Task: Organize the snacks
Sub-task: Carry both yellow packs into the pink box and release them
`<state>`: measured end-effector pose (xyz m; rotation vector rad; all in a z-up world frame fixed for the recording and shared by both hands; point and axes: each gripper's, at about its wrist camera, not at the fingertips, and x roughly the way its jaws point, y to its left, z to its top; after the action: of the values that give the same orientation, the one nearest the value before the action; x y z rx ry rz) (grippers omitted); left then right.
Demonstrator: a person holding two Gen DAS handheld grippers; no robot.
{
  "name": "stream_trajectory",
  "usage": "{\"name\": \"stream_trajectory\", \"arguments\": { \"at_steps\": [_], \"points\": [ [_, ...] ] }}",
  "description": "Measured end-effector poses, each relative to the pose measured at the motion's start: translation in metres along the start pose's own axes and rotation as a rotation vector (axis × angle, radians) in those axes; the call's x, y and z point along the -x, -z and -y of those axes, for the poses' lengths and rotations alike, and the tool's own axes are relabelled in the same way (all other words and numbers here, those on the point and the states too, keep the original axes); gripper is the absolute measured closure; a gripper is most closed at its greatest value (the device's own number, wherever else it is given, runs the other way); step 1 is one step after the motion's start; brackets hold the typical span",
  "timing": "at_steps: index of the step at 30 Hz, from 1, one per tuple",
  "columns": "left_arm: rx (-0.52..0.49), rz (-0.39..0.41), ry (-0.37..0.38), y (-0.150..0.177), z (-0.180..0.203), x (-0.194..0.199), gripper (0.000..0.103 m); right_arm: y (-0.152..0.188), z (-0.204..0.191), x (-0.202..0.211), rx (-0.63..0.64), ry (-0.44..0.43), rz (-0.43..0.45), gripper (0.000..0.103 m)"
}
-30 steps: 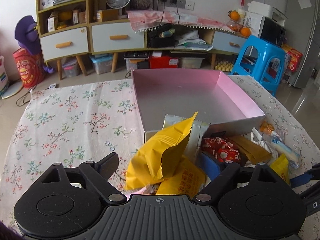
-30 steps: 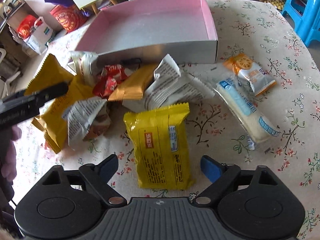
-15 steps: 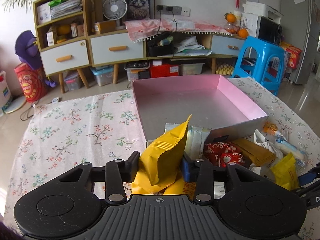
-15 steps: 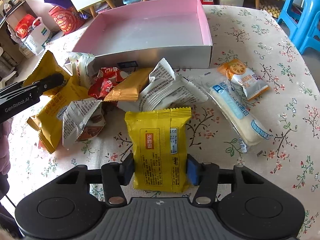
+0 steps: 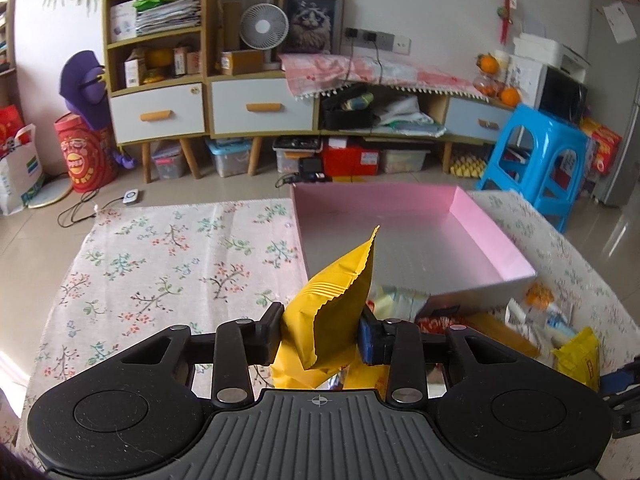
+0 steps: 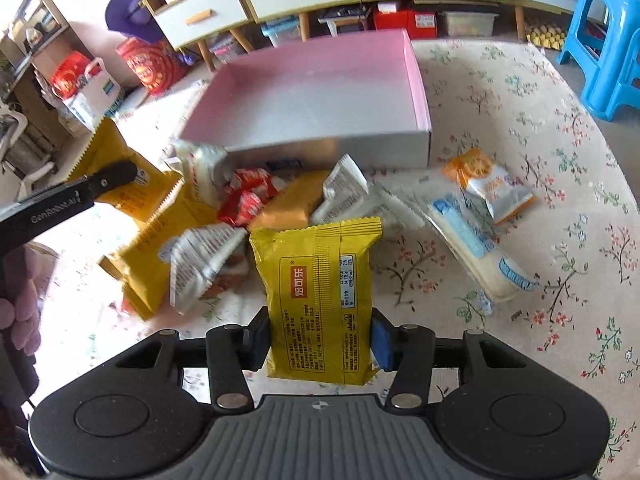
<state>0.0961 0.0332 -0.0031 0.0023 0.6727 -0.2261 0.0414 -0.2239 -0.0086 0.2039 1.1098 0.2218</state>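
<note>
Two tongs, left (image 5: pixel 320 334) and right (image 6: pixel 320 338), each clamp one yellow packet (image 5: pixel 334 312); roughly nine lie loose.

Packet in left tongs (image 5: pixel 320 332): plain yellow crinkled foil snack packet (image 5: pixel 336 300).
Packet in right tongs (image 6: pixel 320 334): yellow flat plastic snack packet with an orange label block and black print (image 6: pixel 320 292).
Box ahead of both tongs: shallow cardboard box, pink inside walls, silver-grey outside (image 6: pixel 316 84).
Tabletop: cream cloth with small red, green and blue flower sprigs (image 5: pixel 160 264).
Right of right tongs: orange-and-white pouch (image 6: pixel 488 184); long white bar wrapper with blue print (image 6: pixel 476 252).
</note>
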Motion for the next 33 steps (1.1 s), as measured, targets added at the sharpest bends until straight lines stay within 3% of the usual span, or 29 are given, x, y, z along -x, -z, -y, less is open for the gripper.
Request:
{"name": "stream_trajectory", "arguments": {
  "at_steps": [10, 16, 21, 25, 33],
  "points": [
    [0.085, 0.085, 0.012, -0.026, 0.005, 0.014, 0.069, -0.043, -0.016, 0.018, -0.069, -0.045, 0.142, 0.065],
    [0.132, 0.097, 0.026, -0.042, 0.008, 0.004, 0.069, -0.073, -0.005, 0.01, -0.197, -0.081, 0.217, 0.065],
    [0.156, 0.061, 0.036, -0.055, 0.011, -0.022, 0.069, -0.09, 0.013, -0.007, -0.297, -0.046, 0.28, 0.065],
    [0.149, 0.029, 0.041, -0.065, 0.014, -0.049, 0.069, -0.096, 0.029, -0.027, -0.352, -0.027, 0.282, 0.065],
    [0.142, -0.044, 0.033, -0.062, 0.016, -0.092, 0.069, -0.102, 0.047, -0.046, -0.336, -0.005, 0.323, 0.064]
  ]
}}
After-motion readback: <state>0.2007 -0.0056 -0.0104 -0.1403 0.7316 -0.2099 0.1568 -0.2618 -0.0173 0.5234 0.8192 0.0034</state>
